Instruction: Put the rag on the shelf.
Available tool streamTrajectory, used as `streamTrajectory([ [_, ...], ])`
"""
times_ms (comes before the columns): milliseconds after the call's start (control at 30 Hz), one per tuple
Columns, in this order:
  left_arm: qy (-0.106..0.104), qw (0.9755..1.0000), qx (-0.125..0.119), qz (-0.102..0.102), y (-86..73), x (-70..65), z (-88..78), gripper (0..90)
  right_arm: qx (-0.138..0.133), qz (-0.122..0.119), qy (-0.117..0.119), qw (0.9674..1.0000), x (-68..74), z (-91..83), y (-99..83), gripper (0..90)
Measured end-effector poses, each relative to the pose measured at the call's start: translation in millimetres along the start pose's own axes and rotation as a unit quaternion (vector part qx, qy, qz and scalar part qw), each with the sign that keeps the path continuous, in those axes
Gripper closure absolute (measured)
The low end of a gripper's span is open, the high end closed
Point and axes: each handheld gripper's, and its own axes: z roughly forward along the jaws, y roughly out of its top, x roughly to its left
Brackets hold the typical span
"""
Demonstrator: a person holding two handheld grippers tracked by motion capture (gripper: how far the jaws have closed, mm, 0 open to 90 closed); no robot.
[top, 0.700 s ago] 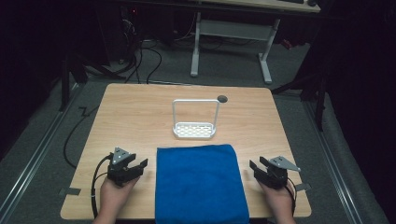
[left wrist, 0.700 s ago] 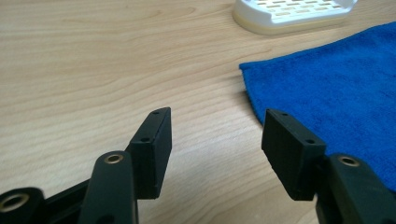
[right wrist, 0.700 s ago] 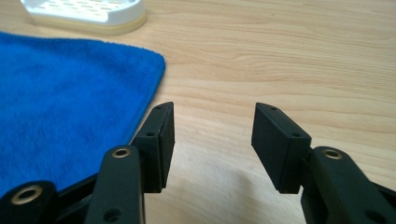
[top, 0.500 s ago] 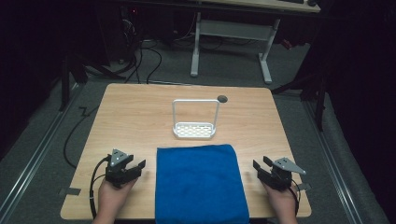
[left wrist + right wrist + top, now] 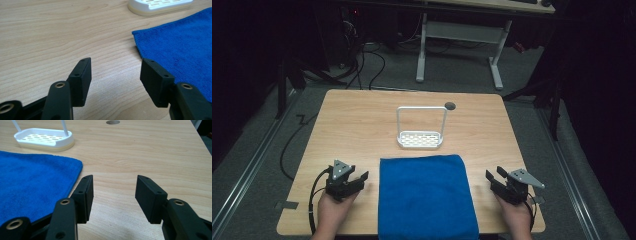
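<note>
Table [image 5: 362, 125], right gripper [image 5: 493, 179] further back.

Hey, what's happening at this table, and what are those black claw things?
A person sits at a light wooden table with a two-jaw black tool in each hand: the left gripper and the right gripper. Both are open and hold nothing, resting near the table's front edge. Between them lies a flat blue cloth towel, apart from both grippers. Beyond it stands a small white perforated plastic rack with a wire hoop handle. Nothing is being handled right now.
</note>
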Motion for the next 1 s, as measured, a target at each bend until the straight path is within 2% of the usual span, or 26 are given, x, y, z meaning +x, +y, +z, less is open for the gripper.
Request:
streamTrajectory([
  [200, 0.0, 0.9999, -0.014, 0.001, 1.6, -1.5, -3.1, 42.3, 0.001, -0.002, -0.007, 1.0, 2.7, -0.3, 1.9, 51.7],
  [300, -0.01, 0.9997, -0.022, 0.0, 2.4, -3.0, -3.8, 42.9, 0.0, -0.007, -0.009, 0.9999, 4.3, -0.5, 3.0, 52.2],
  [500, -0.016, 0.9994, -0.03, -0.009, 7.8, -5.8, -2.9, 42.4, 0.003, -0.011, -0.008, 0.9999, 4.9, 0.2, 4.1, 51.6],
  [567, -0.012, 0.9994, -0.031, 0.002, 12.3, -9.4, -1.2, 41.9, 0.004, -0.011, -0.007, 0.9999, 4.8, 0.7, 4.6, 50.7],
  [667, -0.011, 0.9995, -0.029, 0.006, 15.9, -12.3, 0.4, 41.0, 0.006, -0.009, -0.006, 0.9999, 5.5, 0.5, 5.3, 49.2],
  [867, -0.011, 0.9992, -0.035, 0.016, 35.1, -16.2, 3.7, 40.9, 0.009, -0.013, 0.001, 0.9999, 7.2, 0.1, 6.2, 47.7],
  [900, -0.013, 0.9989, -0.042, 0.017, 43.6, -19.5, 4.9, 40.7, 0.009, -0.014, 0.003, 0.9999, 7.5, 0.2, 6.3, 47.1],
  [933, -0.013, 0.9989, -0.042, 0.017, 43.6, -19.5, 4.9, 40.7, 0.009, -0.014, 0.003, 0.9999, 7.5, 0.2, 6.3, 47.1],
  [1000, -0.018, 0.9985, -0.045, 0.026, 54.1, -27.9, 8.9, 40.9, 0.011, -0.014, 0.004, 0.9998, 8.3, -0.2, 6.5, 46.7],
])
